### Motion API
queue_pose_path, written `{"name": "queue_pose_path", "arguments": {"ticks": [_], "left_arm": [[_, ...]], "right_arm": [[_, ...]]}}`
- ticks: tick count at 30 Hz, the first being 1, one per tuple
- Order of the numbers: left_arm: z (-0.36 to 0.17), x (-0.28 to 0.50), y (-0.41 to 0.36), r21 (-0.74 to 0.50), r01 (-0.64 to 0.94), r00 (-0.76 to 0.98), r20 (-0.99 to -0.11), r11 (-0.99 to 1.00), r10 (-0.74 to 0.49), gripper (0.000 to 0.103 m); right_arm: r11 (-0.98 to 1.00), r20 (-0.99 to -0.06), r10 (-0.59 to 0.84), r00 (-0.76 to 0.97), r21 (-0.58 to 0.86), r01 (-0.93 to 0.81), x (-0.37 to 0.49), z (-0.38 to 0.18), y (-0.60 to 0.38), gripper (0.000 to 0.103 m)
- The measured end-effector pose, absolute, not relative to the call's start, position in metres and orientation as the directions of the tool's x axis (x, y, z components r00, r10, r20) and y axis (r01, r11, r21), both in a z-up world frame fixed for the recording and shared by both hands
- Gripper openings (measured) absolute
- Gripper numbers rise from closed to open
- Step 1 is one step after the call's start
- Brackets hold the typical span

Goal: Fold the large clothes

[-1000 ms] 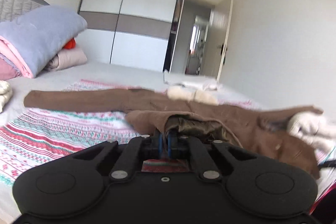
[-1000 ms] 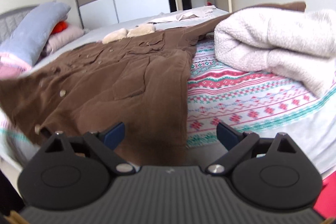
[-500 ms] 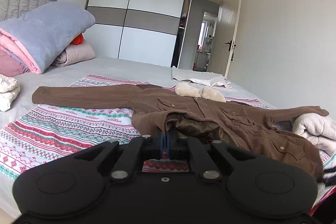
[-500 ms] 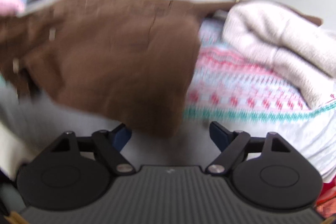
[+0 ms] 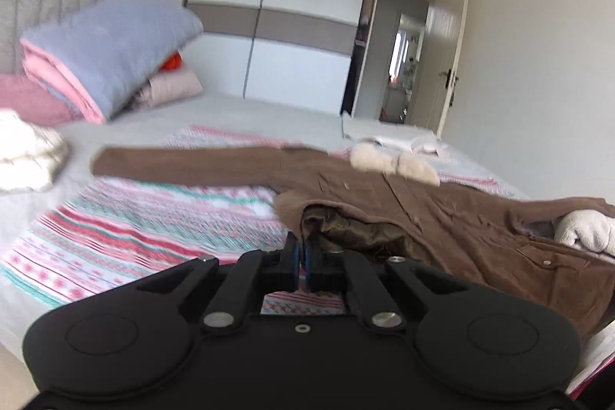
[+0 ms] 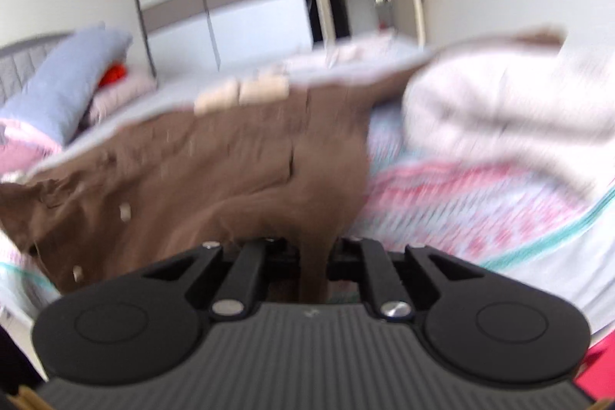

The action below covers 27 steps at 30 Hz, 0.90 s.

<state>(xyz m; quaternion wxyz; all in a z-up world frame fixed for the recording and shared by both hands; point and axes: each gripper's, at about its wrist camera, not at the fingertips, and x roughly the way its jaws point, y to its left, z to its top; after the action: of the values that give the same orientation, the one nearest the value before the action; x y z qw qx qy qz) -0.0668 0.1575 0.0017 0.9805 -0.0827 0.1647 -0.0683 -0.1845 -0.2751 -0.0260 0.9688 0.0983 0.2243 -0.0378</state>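
A large brown jacket [image 5: 453,218] with a cream fleece collar [image 5: 392,166] lies spread across the patterned bedspread [image 5: 146,229], one sleeve stretched out to the left. My left gripper [image 5: 302,252] is shut on the jacket's near hem, where the olive lining shows. In the right wrist view the same brown jacket [image 6: 215,171] is blurred, and my right gripper [image 6: 313,256] is shut on its lower corner, a fold of brown cloth pinched between the jaws and lifted slightly off the bed.
A folded cream fleece blanket [image 6: 507,102] lies on the bed right of the jacket. Stacked blue and pink bedding [image 5: 100,60] sits by the headboard. A white bundle [image 5: 27,156] lies at the left. A wardrobe [image 5: 284,25] and open door [image 5: 449,60] stand beyond.
My right gripper went from wide open to shut on the jacket's lower corner and rose a little. The left gripper stayed shut on the hem, its view shifting slightly.
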Motion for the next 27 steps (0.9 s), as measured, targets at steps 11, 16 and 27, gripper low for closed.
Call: {"name": "queue_pose_path", "arguments": {"ticks": [11, 16, 27], "left_arm": [[-0.109, -0.057, 0.199, 0.045, -0.037, 0.655, -0.754, 0.998, 0.058, 0.002], [-0.052, -0.066, 0.196, 0.050, 0.005, 0.791, -0.611, 0.999, 0.027, 0.011], [-0.022, 0.036, 0.043, -0.150, 0.415, 0.756, -0.493, 0.897, -0.432, 0.058]], "right_arm": [[0.974, -0.799, -0.147, 0.583, -0.015, 0.225, -0.170, -0.091, -0.286, 0.022], [0.966, -0.729, -0.220, 0.648, -0.068, 0.251, -0.195, -0.049, -0.286, 0.066], [0.998, -0.542, 0.050, 0.839, 0.062, -0.019, -0.107, -0.012, -0.223, 0.081]]}}
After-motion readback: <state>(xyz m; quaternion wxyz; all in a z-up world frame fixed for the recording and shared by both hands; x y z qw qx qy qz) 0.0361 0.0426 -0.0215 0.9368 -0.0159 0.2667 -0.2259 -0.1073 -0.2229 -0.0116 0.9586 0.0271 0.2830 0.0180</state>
